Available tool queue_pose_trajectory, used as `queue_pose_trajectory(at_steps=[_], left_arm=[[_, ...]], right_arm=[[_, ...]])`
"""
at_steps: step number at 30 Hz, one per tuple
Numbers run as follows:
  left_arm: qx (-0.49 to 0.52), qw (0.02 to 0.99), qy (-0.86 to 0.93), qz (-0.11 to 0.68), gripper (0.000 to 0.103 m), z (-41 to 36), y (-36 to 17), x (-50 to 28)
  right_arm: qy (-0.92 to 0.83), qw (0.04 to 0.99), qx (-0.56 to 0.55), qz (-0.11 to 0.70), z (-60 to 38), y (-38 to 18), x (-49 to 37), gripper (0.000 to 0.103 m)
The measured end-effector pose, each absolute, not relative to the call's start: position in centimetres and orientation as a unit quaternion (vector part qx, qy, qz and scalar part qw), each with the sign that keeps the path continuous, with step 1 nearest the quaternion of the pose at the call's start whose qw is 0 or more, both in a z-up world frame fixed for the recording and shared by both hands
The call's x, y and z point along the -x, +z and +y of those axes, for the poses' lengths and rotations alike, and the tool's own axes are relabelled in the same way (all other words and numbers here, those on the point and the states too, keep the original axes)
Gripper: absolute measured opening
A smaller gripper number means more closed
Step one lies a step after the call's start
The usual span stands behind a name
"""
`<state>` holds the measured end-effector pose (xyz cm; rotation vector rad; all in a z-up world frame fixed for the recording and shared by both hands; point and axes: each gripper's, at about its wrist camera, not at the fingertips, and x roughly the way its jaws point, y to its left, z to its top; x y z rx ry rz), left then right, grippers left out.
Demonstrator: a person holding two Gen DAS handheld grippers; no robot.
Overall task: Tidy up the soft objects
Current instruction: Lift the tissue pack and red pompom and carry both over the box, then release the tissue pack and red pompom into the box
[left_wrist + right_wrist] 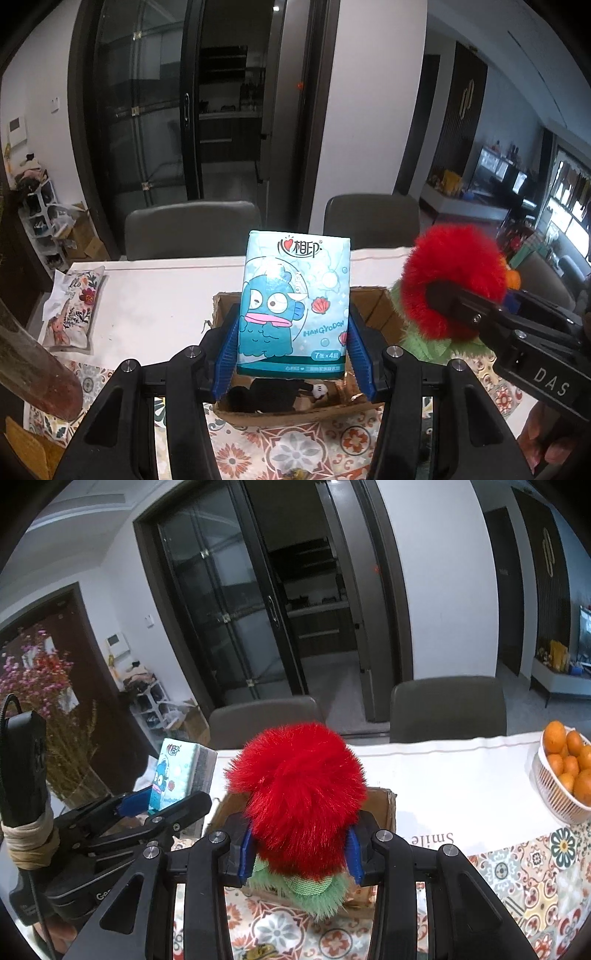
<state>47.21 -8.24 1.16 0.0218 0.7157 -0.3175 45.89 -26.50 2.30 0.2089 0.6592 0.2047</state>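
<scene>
My left fingers (pixel 236 347) pinch a tissue pack (pixel 293 306) by its two sides, holding it upright just above the open box (pixel 373 308); the blue pads press its lower half. Far left on the bench (pixel 162 295) lies a floral pouch (pixel 74 310), well apart from the box. Inside the box, below the pack, a dark plush (pixel 269 397) with a white glove shows. To the right, my right gripper (pixel 299 853) is clamped on a red furry toy (pixel 297 797); its fingers (pixel 245 853) squeeze the lower part, where green fringe (pixel 317 895) hangs out beneath. The toy hovers over the right end of the box (pixel 386 806). The left gripper (pixel 162 805) with the pack (pixel 173 771) is just beside it. Far right on the bench, a white basket (pixel 554 794) of oranges (pixel 565 753) stands well apart. Patterned cloth (pixel 517 878) covers the near bench.
</scene>
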Motion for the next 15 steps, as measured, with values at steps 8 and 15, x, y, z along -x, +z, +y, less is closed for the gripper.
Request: queue_pose_trajectory(at_steps=[8,15], left_arm=[[-0.031,0.906,-0.145,0.396,0.052,-9.5,-1.8,-50.0],[-0.04,0.884,-0.149,0.441,0.052,-10.5,-4.6,-51.6]], right_arm=[[0.086,0.915,-0.106,0.381,-27.0,-0.9,-49.4,0.042],[0.083,0.897,-0.112,0.419,-27.0,-3.6,-51.6,0.043]])
